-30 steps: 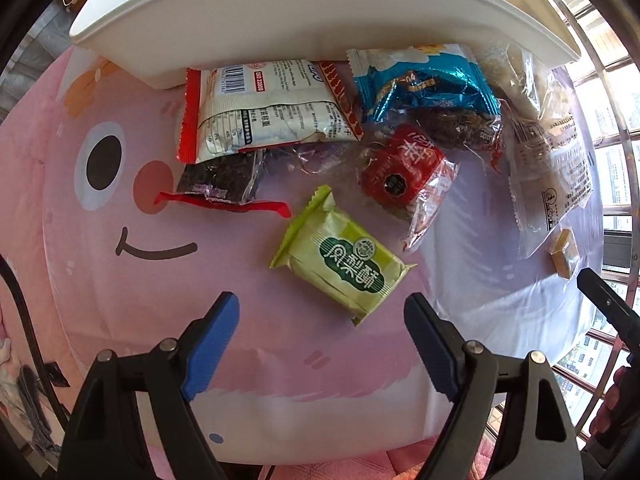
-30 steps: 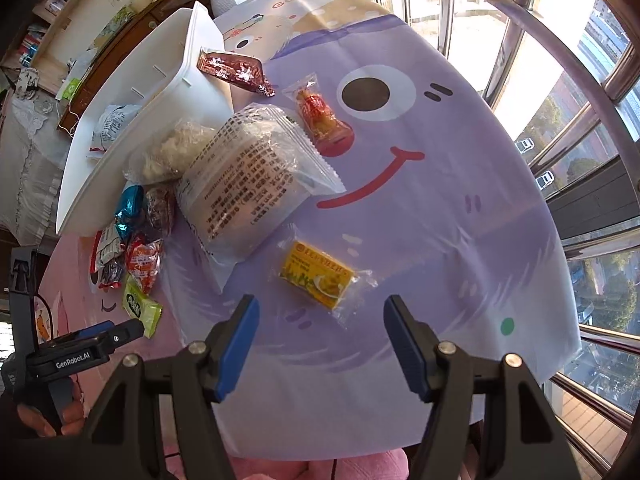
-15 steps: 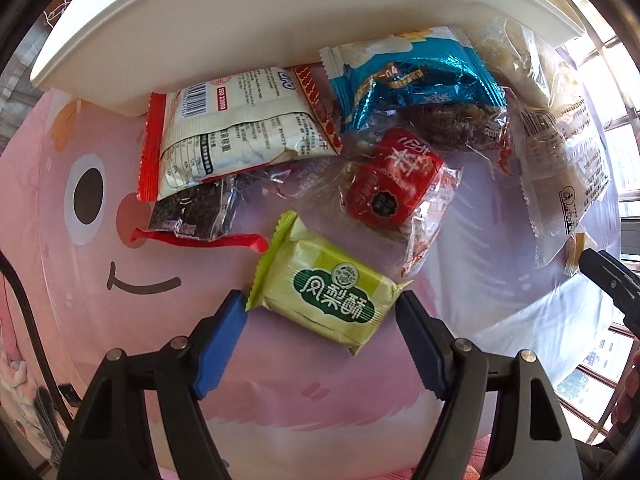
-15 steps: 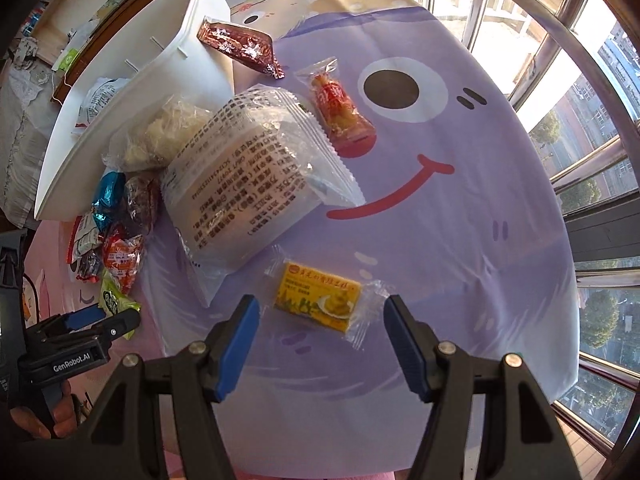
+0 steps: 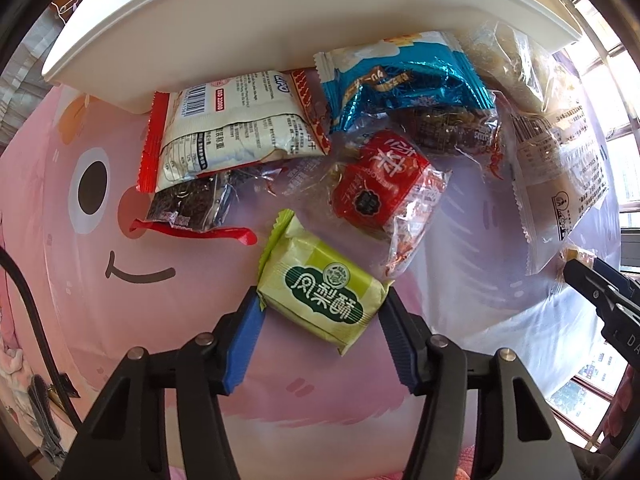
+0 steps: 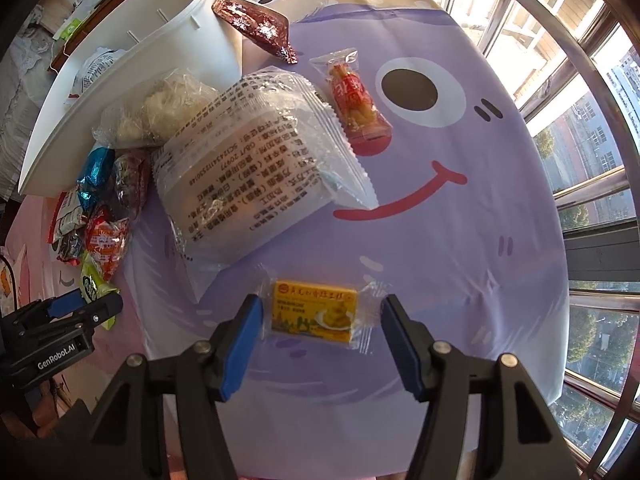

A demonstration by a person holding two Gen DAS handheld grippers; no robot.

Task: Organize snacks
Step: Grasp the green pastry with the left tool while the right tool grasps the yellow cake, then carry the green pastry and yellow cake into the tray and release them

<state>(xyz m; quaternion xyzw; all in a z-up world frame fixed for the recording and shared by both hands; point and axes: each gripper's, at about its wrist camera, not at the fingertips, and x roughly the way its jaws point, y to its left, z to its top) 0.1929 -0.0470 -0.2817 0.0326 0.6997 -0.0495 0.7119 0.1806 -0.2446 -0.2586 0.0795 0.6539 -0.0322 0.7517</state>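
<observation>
Jaws of both grippers have been closing: left gripper now touches green pack; right gripper brackets yellow pack, gaps remain; we judge lifts next

Your desk wears a cartoon cloth, pink under your left jaws, purple under your right. Between the left jaws lies a green pastry pack; beyond it sit a red snack, a blue foil pack and a white packet, against a white bin. Between the right jaws lies a yellow snack; beyond it, a large clear bag.
</observation>
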